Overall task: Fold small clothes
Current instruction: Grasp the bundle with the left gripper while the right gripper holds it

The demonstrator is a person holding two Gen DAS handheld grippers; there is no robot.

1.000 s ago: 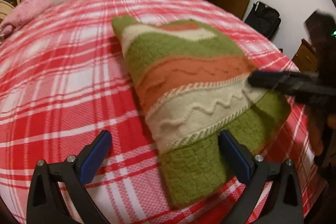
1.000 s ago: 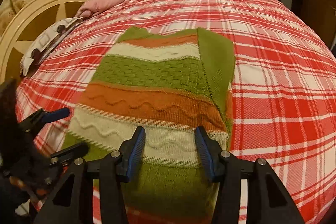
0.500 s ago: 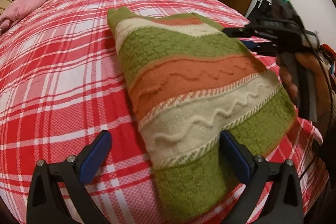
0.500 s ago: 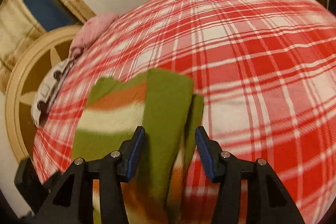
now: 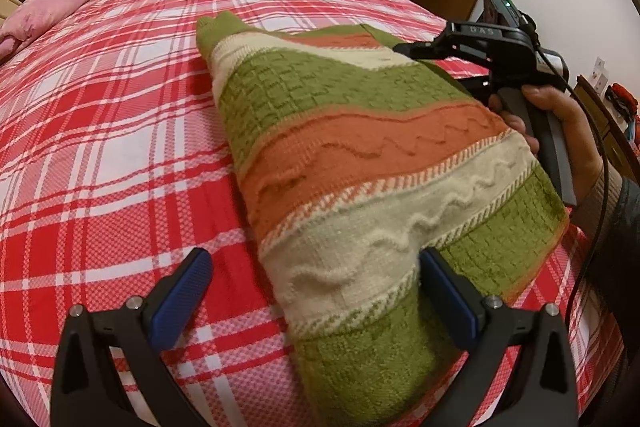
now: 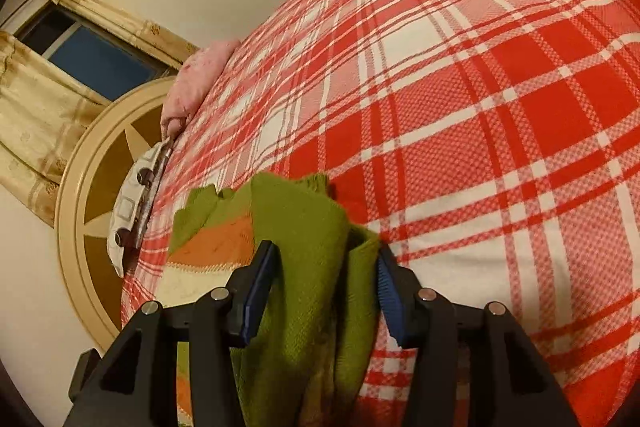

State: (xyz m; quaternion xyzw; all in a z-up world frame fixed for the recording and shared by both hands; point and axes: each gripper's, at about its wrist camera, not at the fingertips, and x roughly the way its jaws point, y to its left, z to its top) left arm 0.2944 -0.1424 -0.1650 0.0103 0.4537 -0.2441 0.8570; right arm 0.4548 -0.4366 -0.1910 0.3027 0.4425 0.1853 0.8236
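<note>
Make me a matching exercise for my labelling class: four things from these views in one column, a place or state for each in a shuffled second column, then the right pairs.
Things:
1. sweater
2. left gripper
3. right gripper
4. pink pillow

Places or states:
A. fingers wide apart, nothing between them
B. at the far left corner of the bed
C. striped green, orange and cream, lying on the bed
D. fingers either side of a bunched green sweater edge

Pairs: 1-C, 2-A, 3-D, 4-B
</note>
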